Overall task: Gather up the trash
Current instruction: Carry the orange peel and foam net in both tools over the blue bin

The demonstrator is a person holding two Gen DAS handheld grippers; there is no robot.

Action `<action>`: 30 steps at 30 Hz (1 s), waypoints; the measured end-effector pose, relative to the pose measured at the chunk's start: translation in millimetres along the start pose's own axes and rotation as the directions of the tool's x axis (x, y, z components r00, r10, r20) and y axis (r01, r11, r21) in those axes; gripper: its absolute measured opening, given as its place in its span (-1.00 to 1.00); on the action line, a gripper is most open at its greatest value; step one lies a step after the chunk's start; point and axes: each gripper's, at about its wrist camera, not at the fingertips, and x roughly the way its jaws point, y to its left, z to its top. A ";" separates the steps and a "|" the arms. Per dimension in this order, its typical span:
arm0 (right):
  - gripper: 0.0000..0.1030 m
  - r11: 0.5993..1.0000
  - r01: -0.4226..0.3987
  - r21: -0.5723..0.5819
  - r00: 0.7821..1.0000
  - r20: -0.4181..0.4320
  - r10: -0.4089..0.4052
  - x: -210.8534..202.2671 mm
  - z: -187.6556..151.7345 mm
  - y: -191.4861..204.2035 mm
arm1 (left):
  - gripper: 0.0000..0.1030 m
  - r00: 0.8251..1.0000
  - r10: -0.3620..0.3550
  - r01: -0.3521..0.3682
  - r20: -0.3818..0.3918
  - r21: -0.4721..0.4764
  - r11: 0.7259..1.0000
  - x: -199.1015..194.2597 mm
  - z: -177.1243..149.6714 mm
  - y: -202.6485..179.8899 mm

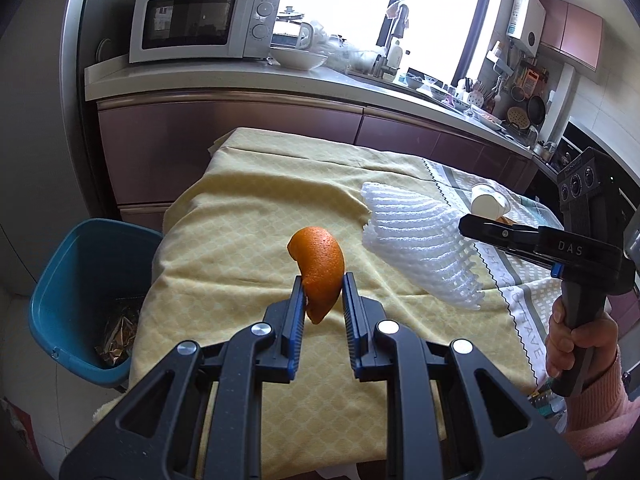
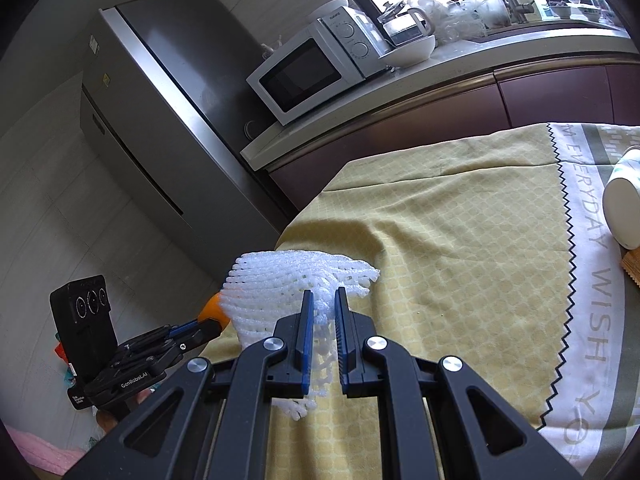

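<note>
left wrist view: the left gripper point(image 1: 323, 292) is seen at lower centre, its jaws clamped on a piece of orange peel point(image 1: 318, 270), which stands upright between the blue pads and rises above them. the peel is held over a yellow patterned cloth point(image 1: 248, 216) spread on a table. a blue bin point(image 1: 72, 288) is seen at lower left, beside the table edge, with crumpled foil-like wrapping in its bottom. at centre right a white foam net point(image 1: 420, 240) is held off the cloth by the right gripper point(image 1: 466, 226), whose dark fingers enter from the right edge; its jaws are pressed together on the net's edge. a hand point(image 1: 576, 344) in a pink sleeve is wrapped round that gripper's handle at lower right. behind the net a white cup point(image 1: 486, 202) lies on its side on a white and grey printed cloth. a microwave point(image 1: 204, 20) is noted at upper left on a counter, with a white bowl point(image 1: 298, 58) just beside it.

right wrist view: the right gripper point(image 2: 323, 300) is seen at lower centre, jaws nearly together and clamped on the white foam net point(image 2: 280, 292), which fans out to the left above the pads while a strand hangs below them. at lower left the left gripper point(image 2: 214, 326) is seen from the side, closed on the orange peel point(image 2: 212, 306), partly hidden behind the net. the yellow cloth point(image 2: 440, 240) fills the centre; the white cup point(image 2: 624, 208) lies at the right edge. a steel refrigerator point(image 2: 160, 120) stands at upper left, the microwave point(image 2: 308, 72) beside it.
</note>
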 end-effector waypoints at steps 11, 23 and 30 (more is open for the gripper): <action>-0.82 0.999 -0.031 -0.017 0.999 -0.027 0.031 18.8 1.4 16.5 | -0.64 0.999 0.042 -0.041 0.023 -0.039 0.998 -18.1 -2.7 24.5; -0.82 0.995 -0.074 -0.063 0.996 -0.057 0.070 42.8 7.1 42.5 | -0.64 0.993 0.108 -0.102 0.056 -0.102 0.990 -39.8 -4.0 57.3; -0.82 0.991 -0.099 -0.092 0.992 -0.083 0.092 60.2 9.5 60.7 | -0.64 0.985 0.159 -0.147 0.074 -0.149 0.978 -54.5 -7.1 82.2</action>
